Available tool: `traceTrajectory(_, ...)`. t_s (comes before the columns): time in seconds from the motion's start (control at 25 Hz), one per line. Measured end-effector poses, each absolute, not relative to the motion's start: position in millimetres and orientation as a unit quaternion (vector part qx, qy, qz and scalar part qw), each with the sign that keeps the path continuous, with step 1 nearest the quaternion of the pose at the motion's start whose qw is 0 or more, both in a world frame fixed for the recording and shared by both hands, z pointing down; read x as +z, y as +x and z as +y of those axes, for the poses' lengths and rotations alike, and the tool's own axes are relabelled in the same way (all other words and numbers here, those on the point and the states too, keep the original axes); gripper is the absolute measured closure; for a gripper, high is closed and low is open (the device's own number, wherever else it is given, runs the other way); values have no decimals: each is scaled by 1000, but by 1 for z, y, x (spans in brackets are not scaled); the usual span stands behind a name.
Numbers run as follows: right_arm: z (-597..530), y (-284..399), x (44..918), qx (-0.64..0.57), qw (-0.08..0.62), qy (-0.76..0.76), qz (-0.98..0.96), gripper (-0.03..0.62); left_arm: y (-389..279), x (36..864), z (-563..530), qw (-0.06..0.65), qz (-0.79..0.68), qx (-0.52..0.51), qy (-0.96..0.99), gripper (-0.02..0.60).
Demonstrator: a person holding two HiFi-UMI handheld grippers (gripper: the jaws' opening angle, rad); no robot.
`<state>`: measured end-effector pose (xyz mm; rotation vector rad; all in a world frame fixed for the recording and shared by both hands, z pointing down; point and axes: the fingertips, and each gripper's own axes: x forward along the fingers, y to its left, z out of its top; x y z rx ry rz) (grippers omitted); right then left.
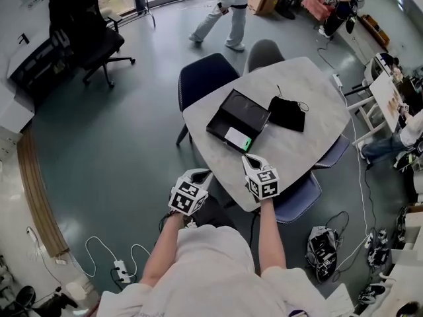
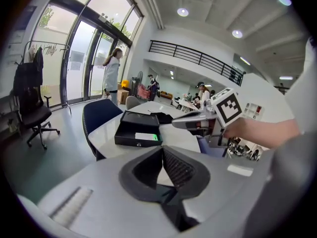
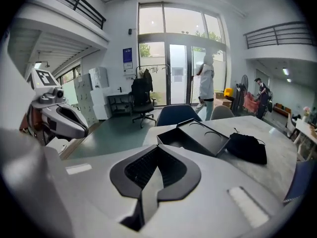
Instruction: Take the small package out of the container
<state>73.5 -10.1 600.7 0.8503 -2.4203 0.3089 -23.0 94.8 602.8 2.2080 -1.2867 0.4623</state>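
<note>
A grey table [image 1: 310, 104] bears an open black container [image 1: 232, 111], with a black pouch [image 1: 287, 113] just beside it. Both forearms reach forward. The left gripper [image 1: 202, 174] and right gripper [image 1: 246, 158] tilt down near the table's edge, each clenched on nothing. The small package [image 1: 238, 139], white with a green edge, lies in the container's near end.

Right gripper [image 3: 158, 148] jaws together, black container [image 3: 203, 138] ahead

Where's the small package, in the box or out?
In: the white-and-green package lies inside the open black box, at its near end.
</note>
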Motion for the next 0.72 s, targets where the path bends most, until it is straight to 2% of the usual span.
traceTrajectory(0.48, -108, 47, 645, 113, 346, 293, -884, 594, -48, 618, -4, 268, -442, 209, 830, 528)
traceTrajectory(0.72, -138, 41, 668, 87, 408, 254, -872, 594, -45, 615, -56, 250, -419, 230, 842, 528)
